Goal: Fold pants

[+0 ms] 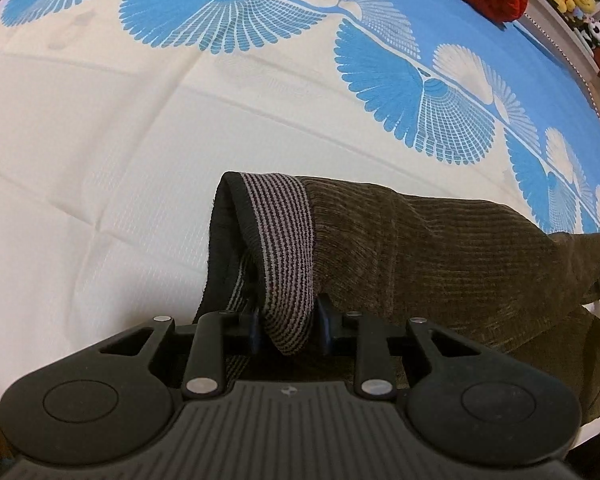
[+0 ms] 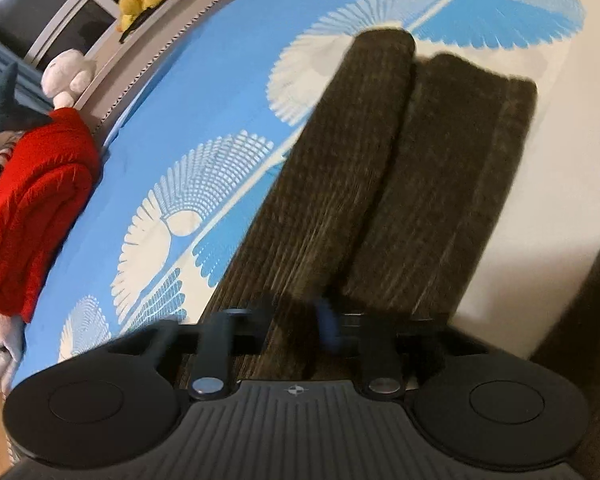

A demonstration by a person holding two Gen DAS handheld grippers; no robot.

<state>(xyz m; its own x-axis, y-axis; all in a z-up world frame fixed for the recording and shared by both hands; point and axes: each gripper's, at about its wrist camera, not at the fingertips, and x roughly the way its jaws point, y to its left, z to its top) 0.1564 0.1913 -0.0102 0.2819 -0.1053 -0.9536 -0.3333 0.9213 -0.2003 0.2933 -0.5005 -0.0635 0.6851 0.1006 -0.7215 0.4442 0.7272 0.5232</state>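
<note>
Now both tools, left tool (image 1: 288, 320) and right tool (image 2: 296, 320), pinch one pants (image 1: 420, 248).

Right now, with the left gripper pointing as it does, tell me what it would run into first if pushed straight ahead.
The left gripper is shut on the striped waistband of the pants, so that bunched fabric comes first; beyond it lies the bedsheet, though depth is unclear.

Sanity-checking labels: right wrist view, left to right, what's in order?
Red garment → blue-and-white bedsheet → pants, with the right gripper closed on them → bare white sheet.
</note>
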